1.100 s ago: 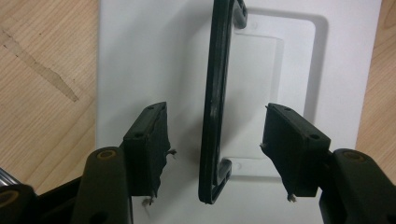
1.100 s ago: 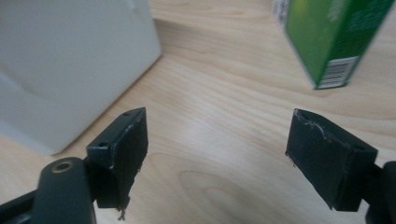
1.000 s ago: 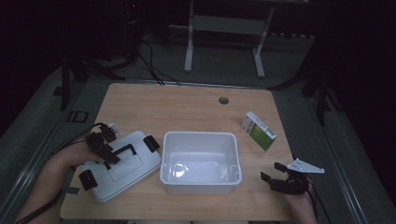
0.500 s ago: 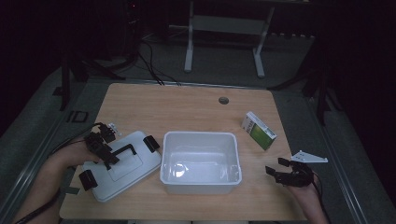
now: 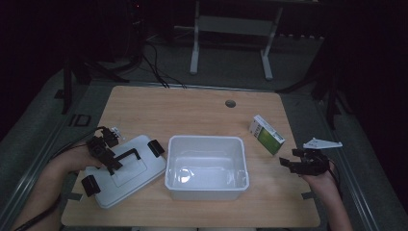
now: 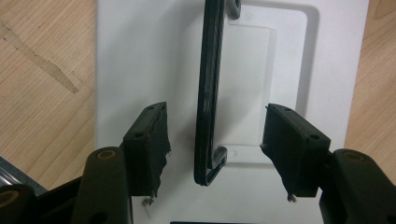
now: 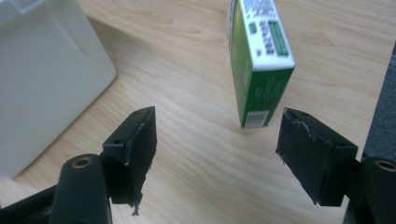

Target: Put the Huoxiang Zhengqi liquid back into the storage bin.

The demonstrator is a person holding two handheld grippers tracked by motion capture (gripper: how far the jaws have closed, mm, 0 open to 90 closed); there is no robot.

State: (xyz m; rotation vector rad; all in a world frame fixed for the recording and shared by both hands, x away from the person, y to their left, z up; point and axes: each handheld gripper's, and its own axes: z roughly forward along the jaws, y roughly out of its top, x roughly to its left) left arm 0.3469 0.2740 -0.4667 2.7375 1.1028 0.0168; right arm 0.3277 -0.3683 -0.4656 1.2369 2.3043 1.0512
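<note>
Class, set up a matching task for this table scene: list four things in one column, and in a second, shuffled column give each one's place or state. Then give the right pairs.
Things:
1. white lid
2. white tub
3. green and white box
4. right gripper

Places or states:
A. open-topped, at the middle of the table
B. jaws open, nothing between them
C. lies flat left of the tub, black handle on top
D. near the table's right edge, ahead of the right gripper

Pairs: 1-C, 2-A, 3-D, 4-B
</note>
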